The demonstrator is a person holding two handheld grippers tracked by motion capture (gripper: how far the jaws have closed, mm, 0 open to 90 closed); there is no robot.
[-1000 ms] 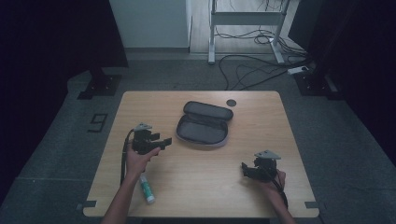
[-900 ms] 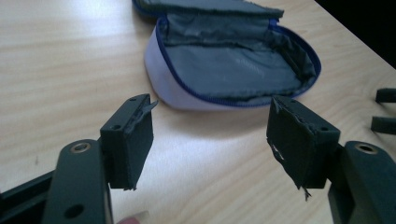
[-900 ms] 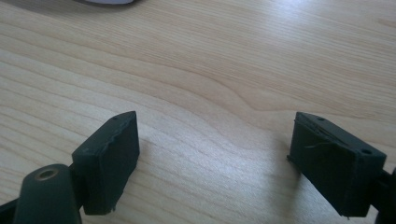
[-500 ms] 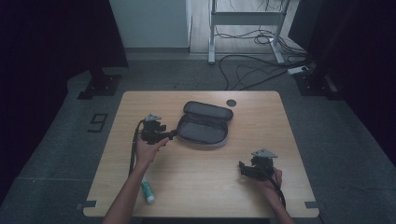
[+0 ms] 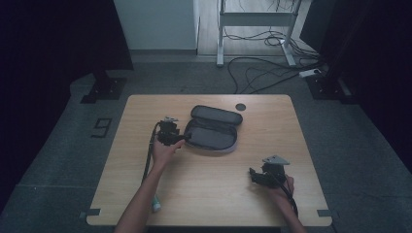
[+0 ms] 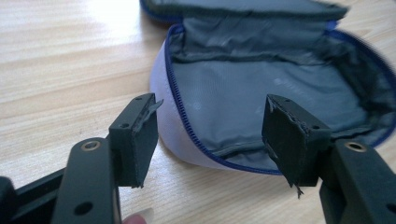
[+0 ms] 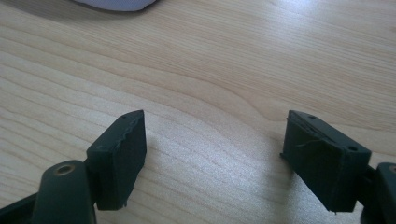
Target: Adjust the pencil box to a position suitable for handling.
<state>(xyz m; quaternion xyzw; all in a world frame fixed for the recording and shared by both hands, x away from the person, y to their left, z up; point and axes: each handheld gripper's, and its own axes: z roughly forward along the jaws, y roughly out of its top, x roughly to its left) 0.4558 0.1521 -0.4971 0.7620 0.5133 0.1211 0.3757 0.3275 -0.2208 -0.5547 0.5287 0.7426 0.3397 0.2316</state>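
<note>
An open grey zip case [image 5: 214,130] with a blue zipper lies flat near the table's middle, lid folded back. In the left gripper view its grey lining [image 6: 261,93] looks bare and its pale outer wall faces me. My left gripper [image 5: 180,138] is open at the case's left end, its jaws straddling the near rim [image 6: 210,140]. My right gripper [image 5: 253,175] hovers open over bare wood at the front right, nothing between its jaws [image 7: 212,154].
The wooden table [image 5: 209,194] carries a small dark round disc [image 5: 240,107] at the back. A white tube with a teal end [image 5: 156,204] lies by the front edge beside the left forearm. A pale edge of the case [image 7: 116,4] shows in the right gripper view.
My left gripper has travelled right and away from the person, up to the case's left end. The right gripper has barely shifted.
</note>
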